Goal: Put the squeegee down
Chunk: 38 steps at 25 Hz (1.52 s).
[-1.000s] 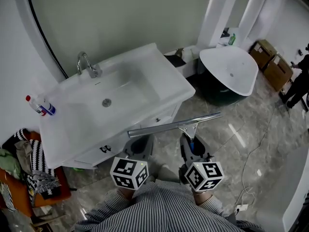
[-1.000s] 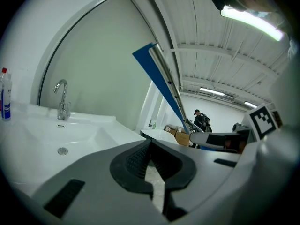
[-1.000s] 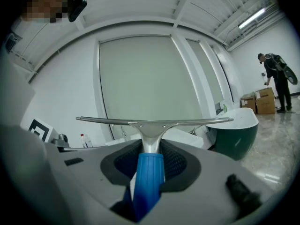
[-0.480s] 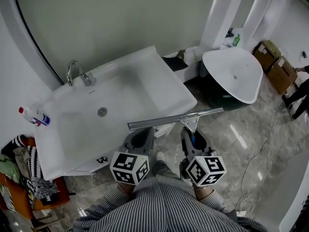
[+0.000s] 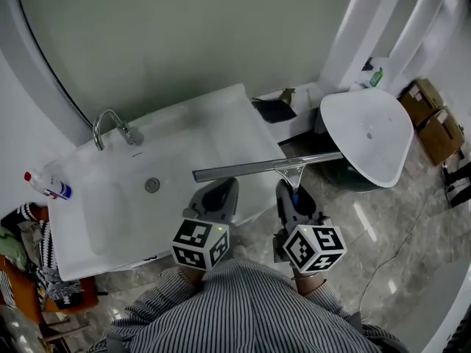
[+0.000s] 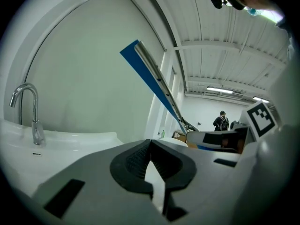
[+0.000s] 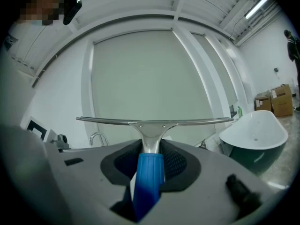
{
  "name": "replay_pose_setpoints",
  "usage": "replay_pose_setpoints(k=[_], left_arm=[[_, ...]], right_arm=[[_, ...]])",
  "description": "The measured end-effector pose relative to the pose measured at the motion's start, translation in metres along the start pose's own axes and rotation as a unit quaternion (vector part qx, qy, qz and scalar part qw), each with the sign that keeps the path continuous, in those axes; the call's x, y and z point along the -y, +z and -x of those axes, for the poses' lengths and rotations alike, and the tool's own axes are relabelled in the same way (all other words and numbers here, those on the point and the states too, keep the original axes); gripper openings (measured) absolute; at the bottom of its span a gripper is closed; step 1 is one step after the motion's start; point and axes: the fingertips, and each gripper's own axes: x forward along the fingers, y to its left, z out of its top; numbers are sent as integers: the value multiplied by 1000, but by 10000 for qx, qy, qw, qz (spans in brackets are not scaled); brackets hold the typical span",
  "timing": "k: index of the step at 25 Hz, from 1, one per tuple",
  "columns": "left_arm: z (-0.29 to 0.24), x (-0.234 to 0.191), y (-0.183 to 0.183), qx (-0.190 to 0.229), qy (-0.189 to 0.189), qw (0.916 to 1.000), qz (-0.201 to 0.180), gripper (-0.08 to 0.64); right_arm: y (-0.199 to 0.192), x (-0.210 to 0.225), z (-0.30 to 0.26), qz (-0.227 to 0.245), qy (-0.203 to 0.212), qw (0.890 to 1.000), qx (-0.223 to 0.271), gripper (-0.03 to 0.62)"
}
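Both claws have come forward, so the squeegee (image 5: 265, 169) now hangs over the right end of the white bench (image 5: 228, 116), off the marble floor (image 5: 383, 248). The right claw (image 7: 151, 149) is clamped on its blue handle, blade level. The left claw (image 6: 150, 146) is closed on nothing. A tap (image 5: 110, 127) stands behind the sunken basin and a spray bottle (image 5: 45, 185) at the far left. A white tub (image 5: 368, 134) and cardboard boxes (image 5: 430, 123) stand to the right.
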Motion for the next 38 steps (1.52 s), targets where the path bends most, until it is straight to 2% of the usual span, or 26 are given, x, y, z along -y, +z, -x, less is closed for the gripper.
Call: replay_pose_setpoints(k=[8, 17, 26, 38], left_arm=[[-52, -15, 16, 143, 263, 9995, 27, 12], [-78, -22, 10, 4, 493, 9986, 198, 12], [-77, -28, -2, -170, 607, 9977, 262, 12], [-75, -33, 3, -258, 425, 9984, 270, 12]], right_arm=[[22, 31, -52, 141, 286, 9995, -53, 115], [14, 49, -79, 32, 489, 9981, -365, 115], [-1, 53, -83, -56, 423, 9975, -554, 115], [4, 54, -79, -176, 158, 9984, -504, 115]])
